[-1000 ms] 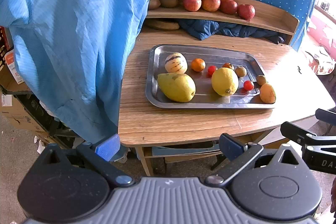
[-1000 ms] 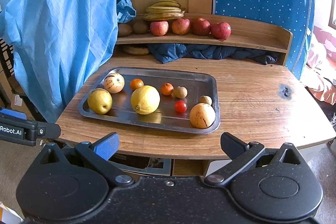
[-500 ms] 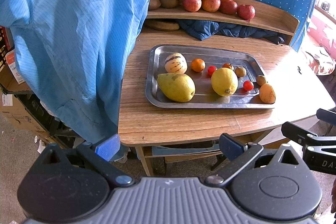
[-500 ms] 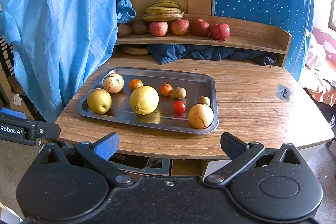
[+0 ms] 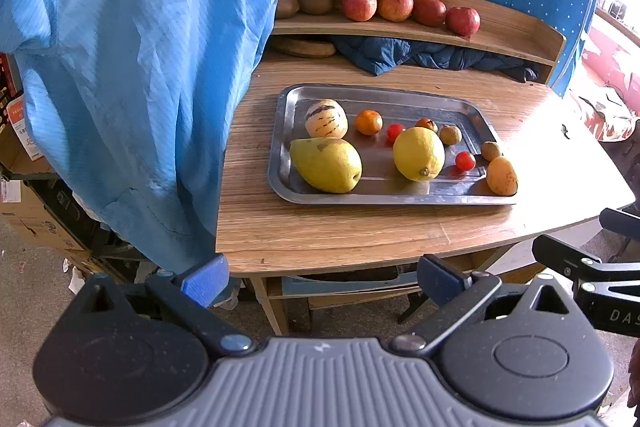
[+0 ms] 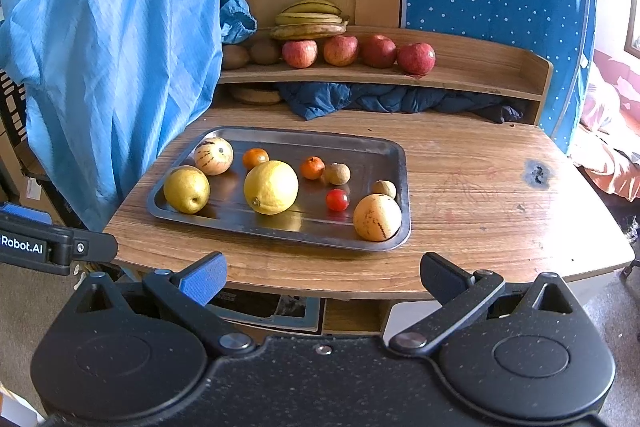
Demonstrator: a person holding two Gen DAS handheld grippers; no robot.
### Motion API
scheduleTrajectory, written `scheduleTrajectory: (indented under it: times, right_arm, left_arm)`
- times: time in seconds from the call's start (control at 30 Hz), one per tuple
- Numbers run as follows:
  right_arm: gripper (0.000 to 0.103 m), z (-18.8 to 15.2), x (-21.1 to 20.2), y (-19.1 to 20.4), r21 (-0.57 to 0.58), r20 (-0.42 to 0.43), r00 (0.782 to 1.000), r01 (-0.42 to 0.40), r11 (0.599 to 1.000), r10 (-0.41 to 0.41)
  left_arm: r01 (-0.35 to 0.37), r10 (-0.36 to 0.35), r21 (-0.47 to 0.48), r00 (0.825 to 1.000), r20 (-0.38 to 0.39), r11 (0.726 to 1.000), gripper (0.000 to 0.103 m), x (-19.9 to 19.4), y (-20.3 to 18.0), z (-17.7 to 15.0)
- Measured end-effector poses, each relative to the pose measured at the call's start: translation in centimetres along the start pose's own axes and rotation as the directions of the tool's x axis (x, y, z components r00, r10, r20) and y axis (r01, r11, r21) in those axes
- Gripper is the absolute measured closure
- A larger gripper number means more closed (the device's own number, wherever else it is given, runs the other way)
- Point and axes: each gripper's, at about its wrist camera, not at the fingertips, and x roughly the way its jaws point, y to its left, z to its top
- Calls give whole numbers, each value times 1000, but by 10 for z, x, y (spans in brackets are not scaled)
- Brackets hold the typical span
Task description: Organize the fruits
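Fruit is shown loose on a metal tray (image 6: 400,163) that lies flat on a wooden table (image 6: 480,187); behind it a raised shelf (image 6: 480,67) carries a row of apples (image 6: 340,50), some brown fruit at its left end and bananas (image 6: 310,23).

On the tray a large lemon (image 6: 271,187) is seen at centre, a yellow pear (image 6: 186,189) at the near left corner, a striped cream fruit (image 6: 213,155) just behind the pear, and a speckled orange fruit (image 6: 377,217) against the near right rim. Small pieces are scattered between them: mandarins (image 6: 312,167), a cherry tomato (image 6: 337,199) and little brown fruits (image 6: 337,173).

The left gripper (image 5: 320,277) and the right gripper (image 6: 322,273) are both held short of the table edge, jaws spread wide, nothing between the fingers.

The lemon is judged firm and fairly heavy; it is best taken across its middle. The pear is probably softer-skinned and should be clasped at its broad belly, not the neck. The tomato is judged fragile and slippery, so only light closing pressure is advised. Round pieces may roll on the smooth steel if nudged.
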Motion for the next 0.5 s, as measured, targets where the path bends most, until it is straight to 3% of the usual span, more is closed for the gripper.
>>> scheduleTrajectory:
  times: [0.5]
  right_arm:
    - [1, -4, -1, -6, 12, -7, 1000, -2, 1000, 2]
  left_arm:
    - [9, -9, 9, 1000, -2, 1000, 1, 0, -8, 0]
